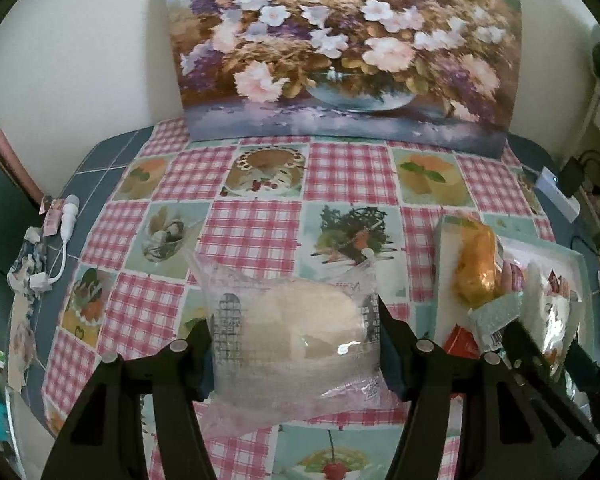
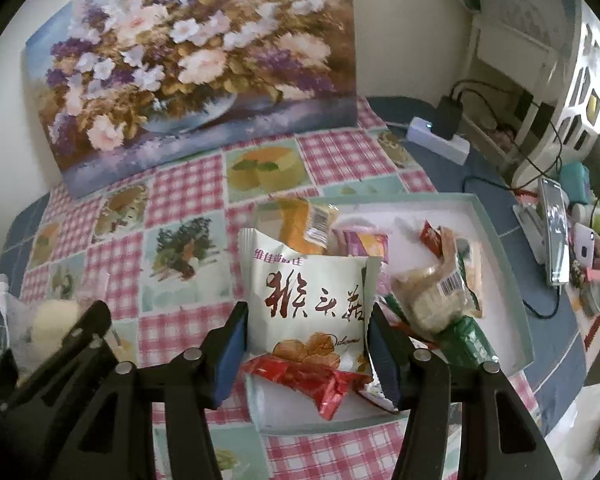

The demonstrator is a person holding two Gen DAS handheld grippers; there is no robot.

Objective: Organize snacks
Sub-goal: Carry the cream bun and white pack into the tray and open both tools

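Left wrist view: a clear plastic bag with a pale round pastry (image 1: 296, 332) is clamped between the pads of the left gripper (image 1: 296, 344), held above the checked tablecloth (image 1: 252, 232). To its right, the shallow white box (image 1: 446, 280) is seen with an orange-wrapped snack (image 1: 474, 268) inside it, and the right gripper (image 1: 512, 332) is seen over the box. In the right wrist view, a white snack packet with red characters (image 2: 308, 300) is gripped at its sides by the right gripper (image 2: 306, 334), above a red wrapper (image 2: 312, 380) lying in the box. More wrapped snacks (image 2: 436, 292) are heaped further in. A flower painting (image 2: 188, 60) is propped against the wall at the far edge of the table
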